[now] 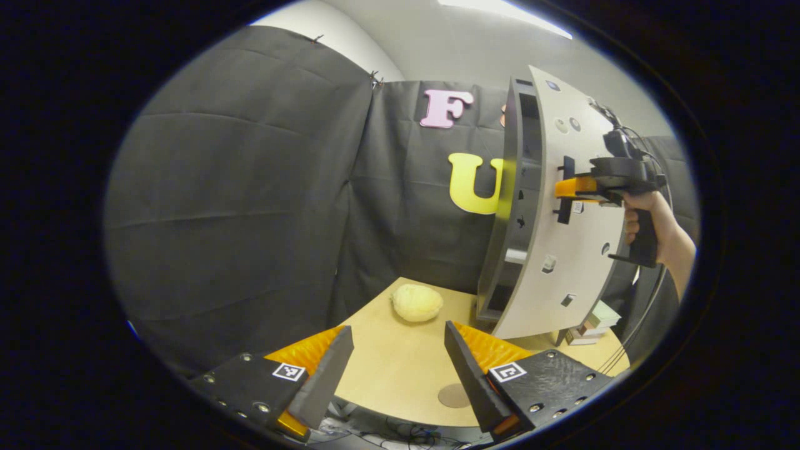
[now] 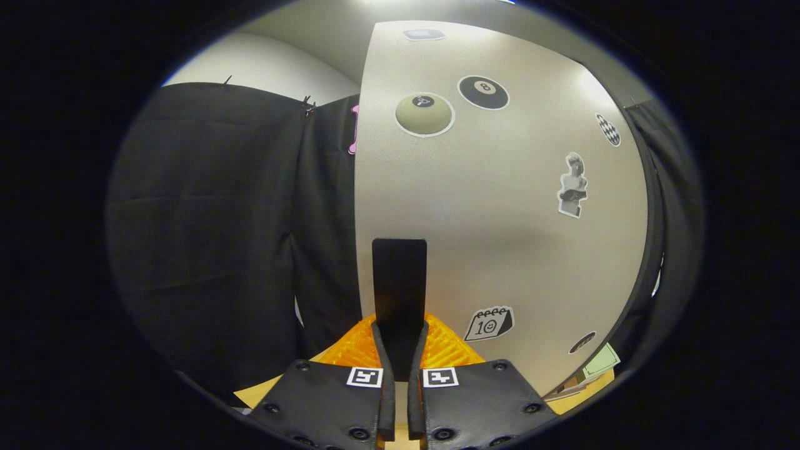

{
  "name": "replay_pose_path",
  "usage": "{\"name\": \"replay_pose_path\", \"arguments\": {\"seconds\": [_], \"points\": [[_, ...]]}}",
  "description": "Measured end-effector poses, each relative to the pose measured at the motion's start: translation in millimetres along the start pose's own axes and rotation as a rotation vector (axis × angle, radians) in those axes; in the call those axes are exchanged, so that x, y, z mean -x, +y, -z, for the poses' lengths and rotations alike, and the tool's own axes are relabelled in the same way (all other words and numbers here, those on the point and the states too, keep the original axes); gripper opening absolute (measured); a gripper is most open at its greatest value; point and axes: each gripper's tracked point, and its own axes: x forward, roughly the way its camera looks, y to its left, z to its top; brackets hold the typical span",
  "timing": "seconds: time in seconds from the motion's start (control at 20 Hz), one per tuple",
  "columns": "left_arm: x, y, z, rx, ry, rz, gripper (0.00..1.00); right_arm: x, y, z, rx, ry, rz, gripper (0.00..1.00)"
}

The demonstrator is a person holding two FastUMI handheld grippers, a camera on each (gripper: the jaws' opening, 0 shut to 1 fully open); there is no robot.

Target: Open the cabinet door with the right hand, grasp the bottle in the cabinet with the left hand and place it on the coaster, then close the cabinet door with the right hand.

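Observation:
A tall dark cabinet [image 1: 509, 206] with a white door [image 1: 581, 250] stands on the right of the table. The door carries stickers and a black upright handle [image 2: 400, 275]. My right gripper [image 2: 400, 334] is shut on that handle, a finger pressing on each side. In the left gripper view that right gripper [image 1: 567, 188] sits at the handle [image 1: 566, 200], held by a hand [image 1: 650, 219]. My left gripper [image 1: 397, 328] hangs open over the table's near side with nothing between its fingers. A round brown coaster [image 1: 454, 395] lies just below its right finger. The door hides the cabinet's inside.
A pale yellow rounded lump [image 1: 417, 302] rests on the light wooden table [image 1: 400, 369] left of the cabinet's foot. Small stacked boxes [image 1: 594, 322] lie at the cabinet's right base. Black cloth walls close off the left and the back.

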Motion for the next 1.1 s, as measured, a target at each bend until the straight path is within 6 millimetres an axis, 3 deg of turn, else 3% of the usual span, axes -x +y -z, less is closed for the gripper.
{"name": "replay_pose_path", "arguments": {"seconds": [0.2, 0.25, 0.3, 0.35, 0.55, 0.65, 1.1], "points": [[2.6, -9.6, -3.2, -0.029, 0.001, 0.045, 0.90, 21.3, -0.7, 1.9, -0.001, -0.010, -0.021, 0.06], [3.5, -18.0, -6.9, -0.055, -0.010, 0.049, 0.90, 22.4, -3.7, 3.2, -0.004, -0.006, -0.032, 0.09], [4.9, -26.4, -11.8, -0.073, -0.019, 0.061, 0.94, 24.4, -6.5, 3.8, -0.006, -0.004, -0.039, 0.06], [8.0, -34.9, -10.6, -0.081, -0.022, 0.074, 0.89, 26.2, -9.4, 4.5, -0.006, -0.007, -0.042, 0.06], [7.8, -57.5, -2.4, -0.072, -0.005, 0.140, 0.89, 39.6, -15.0, 6.3, -0.008, -0.044, -0.049, 0.09], [9.8, -73.1, 1.5, -0.078, 0.007, 0.182, 0.89, 45.0, -19.9, 7.3, -0.015, -0.054, -0.052, 0.06], [-0.1, -103.8, 8.9, -0.076, 0.027, 0.268, 0.88, 84.2, -41.3, 8.7, -0.006, -0.091, -0.014, 0.09]]}}
